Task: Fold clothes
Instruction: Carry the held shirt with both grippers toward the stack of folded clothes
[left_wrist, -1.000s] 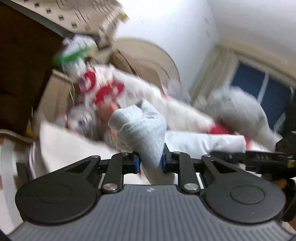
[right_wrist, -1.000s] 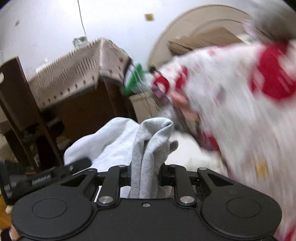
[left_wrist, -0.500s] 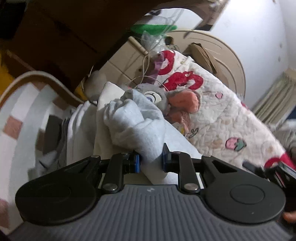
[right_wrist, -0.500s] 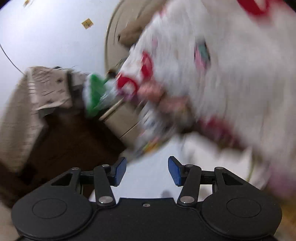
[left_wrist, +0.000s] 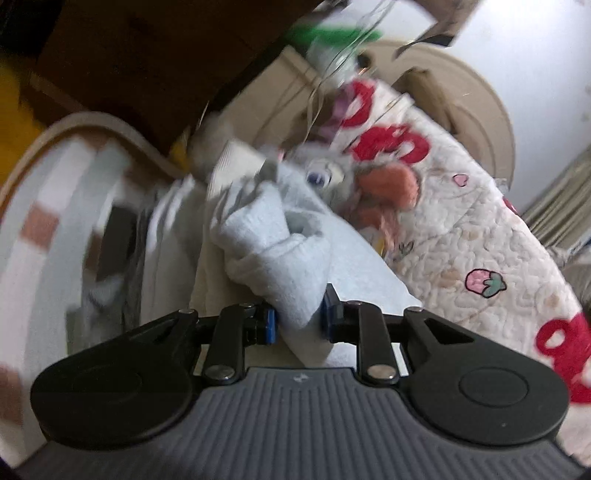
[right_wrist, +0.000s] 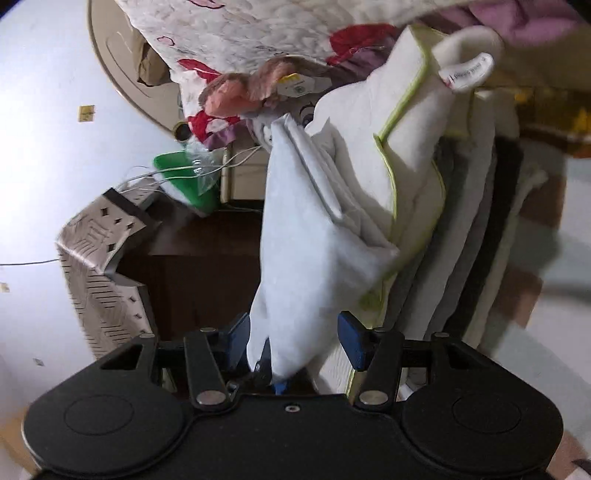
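Left claw pinching pale grey garment over the folded stack; right claw let go.

Pale grey garment (left_wrist: 275, 254) bunched at centre of left view, its lower end pinched between the left gripper (left_wrist: 297, 325) pads, resting on folded white clothes (left_wrist: 166, 236) at 9 o'clock. A second ago it hung in the air with both claws clamped on it; now it is down by the pile. Right gripper (right_wrist: 293, 343) jaws have just been opening: spread, pale cloth hanging between the blue pads, not pressed. White towel with green trim (right_wrist: 410, 147) at 1 o'clock in right view. Plush toy (left_wrist: 369, 181) at 12–1 o'clock, strawberry quilt (left_wrist: 480, 240) at 3 o'clock. View blurred.
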